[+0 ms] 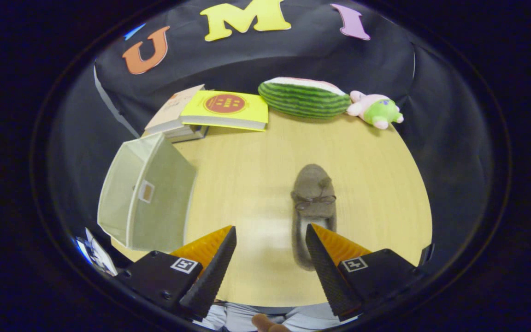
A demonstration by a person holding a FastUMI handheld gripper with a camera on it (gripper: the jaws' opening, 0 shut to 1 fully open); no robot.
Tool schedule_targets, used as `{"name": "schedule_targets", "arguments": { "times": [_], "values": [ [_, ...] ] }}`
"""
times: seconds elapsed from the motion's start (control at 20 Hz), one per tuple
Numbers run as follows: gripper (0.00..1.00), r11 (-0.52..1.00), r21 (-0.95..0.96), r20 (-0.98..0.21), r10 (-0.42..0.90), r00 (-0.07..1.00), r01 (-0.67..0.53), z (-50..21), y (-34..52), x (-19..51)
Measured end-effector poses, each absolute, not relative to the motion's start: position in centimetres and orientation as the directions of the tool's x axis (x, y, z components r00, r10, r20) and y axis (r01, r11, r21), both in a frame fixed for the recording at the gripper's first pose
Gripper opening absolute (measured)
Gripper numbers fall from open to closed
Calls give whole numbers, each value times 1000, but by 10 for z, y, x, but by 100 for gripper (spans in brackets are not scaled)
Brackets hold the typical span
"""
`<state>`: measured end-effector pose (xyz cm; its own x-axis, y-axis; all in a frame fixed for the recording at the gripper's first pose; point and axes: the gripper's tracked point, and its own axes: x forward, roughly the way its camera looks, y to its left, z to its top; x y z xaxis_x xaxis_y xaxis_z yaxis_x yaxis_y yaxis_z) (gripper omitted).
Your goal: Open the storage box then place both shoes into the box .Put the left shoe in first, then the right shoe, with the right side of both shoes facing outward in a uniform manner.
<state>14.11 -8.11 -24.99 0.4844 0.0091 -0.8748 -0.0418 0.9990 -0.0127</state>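
A pale green fabric storage box stands on the wooden table, to the left of my fingers, with a small label on its near face. I cannot tell whether its lid is open. One brown-grey slipper shoe with a small bow lies on the table, toe pointing away. Its heel end sits just inside my right finger, which covers part of the opening. My gripper hangs above the table, open, with bare tabletop between the fingers.
At the back of the table lie a stack of books with a yellow book on top, a watermelon-shaped cushion and a small pink and green plush toy. A person's lap shows below the near table edge.
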Motion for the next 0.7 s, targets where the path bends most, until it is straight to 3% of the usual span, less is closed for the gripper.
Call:
{"name": "schedule_targets", "arguments": {
  "times": [0.2, 0.35, 0.5, 0.65, 0.7],
  "values": [
    [96, 996, -8, -921, -40, 388, 84, -289, -139, 140],
    [93, 993, -2, -957, -36, 287, 121, -322, -167, 142],
    [87, 993, -29, -965, -57, 256, 111, -340, -185, 154],
    [58, 997, 0, -967, -19, 253, 75, -351, -181, 165],
    [39, 998, 27, -969, 11, 247, 64, -355, -174, 165]
  ]
}}
